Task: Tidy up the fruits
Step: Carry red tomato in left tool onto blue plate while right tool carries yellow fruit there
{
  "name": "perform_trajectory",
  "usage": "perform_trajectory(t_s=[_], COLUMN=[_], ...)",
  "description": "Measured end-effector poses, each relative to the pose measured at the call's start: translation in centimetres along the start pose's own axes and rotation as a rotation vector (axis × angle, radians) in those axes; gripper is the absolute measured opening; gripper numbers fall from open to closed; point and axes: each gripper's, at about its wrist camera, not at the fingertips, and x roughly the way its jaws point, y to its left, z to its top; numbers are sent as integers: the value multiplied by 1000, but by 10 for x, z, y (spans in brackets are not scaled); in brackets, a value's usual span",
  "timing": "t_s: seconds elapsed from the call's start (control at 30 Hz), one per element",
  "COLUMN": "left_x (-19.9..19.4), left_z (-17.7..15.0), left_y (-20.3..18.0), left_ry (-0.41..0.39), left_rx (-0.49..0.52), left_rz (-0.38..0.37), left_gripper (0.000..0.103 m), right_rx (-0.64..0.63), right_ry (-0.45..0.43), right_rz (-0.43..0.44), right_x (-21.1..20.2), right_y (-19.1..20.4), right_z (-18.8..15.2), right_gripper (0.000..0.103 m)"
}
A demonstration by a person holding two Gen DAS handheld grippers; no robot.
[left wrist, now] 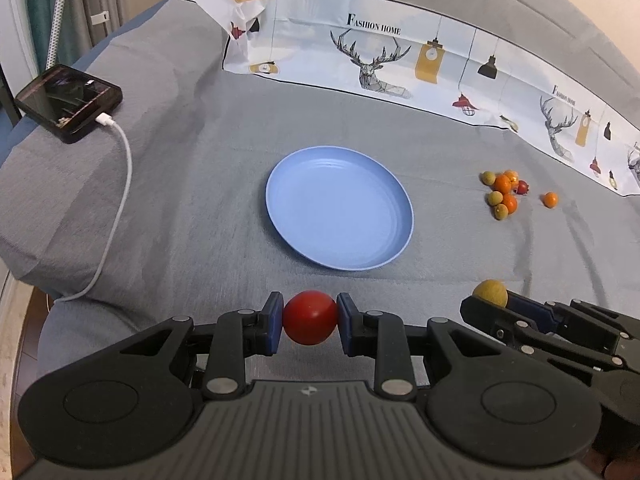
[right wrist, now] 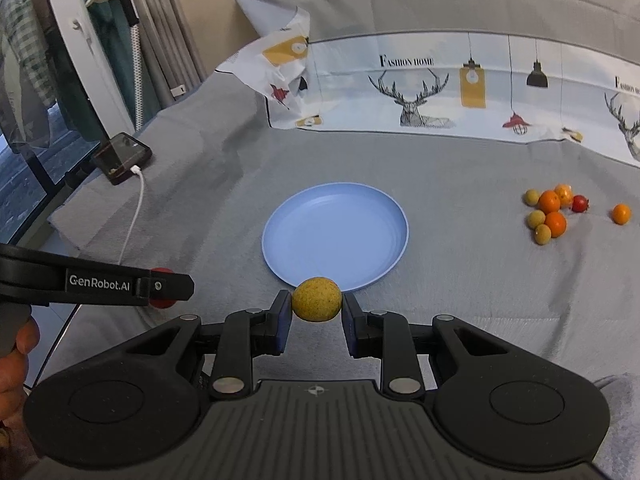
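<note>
The left gripper [left wrist: 310,323] has its jaws clamped on a red fruit [left wrist: 310,322]; the right gripper [right wrist: 316,308] clamps a yellow-brown fruit [right wrist: 317,299]. Both hover just short of the blue plate [left wrist: 340,232] on the grey bedspread [left wrist: 180,200]. Only the right wrist view shows a window [right wrist: 24,168]; there the left gripper hides most of the red fruit. The fruit pile [right wrist: 550,212] lies well right of the plate.

Bare cloth [right wrist: 460,280] lies between both grippers and the plate [right wrist: 280,236]; fruit pile [right wrist: 550,214] sits well right
</note>
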Motion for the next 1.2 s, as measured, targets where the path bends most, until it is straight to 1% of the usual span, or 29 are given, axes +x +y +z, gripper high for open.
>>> perform_trajectory(t_s=[0.47, 0.8, 1.0, 1.17, 1.2], left_x=[63, 129, 170, 192, 193], left_z=[47, 82, 92, 97, 98], left_y=[-4, -13, -14, -12, -12], left_ry=[59, 115, 164, 193, 194], left_rx=[15, 63, 90, 94, 93], left_rz=[33, 59, 87, 94, 89], left_gripper=[31, 31, 31, 32, 35], right_rx=[46, 11, -16, -26, -28], right_ry=[74, 112, 141, 171, 175], right_rz=[-12, -35, -64, -76, -78], right_x=[60, 115, 149, 170, 172], right_y=[-18, -20, -33, -42, -43], right_z=[20, 40, 48, 49, 48], right_gripper=[28, 28, 28, 28, 28])
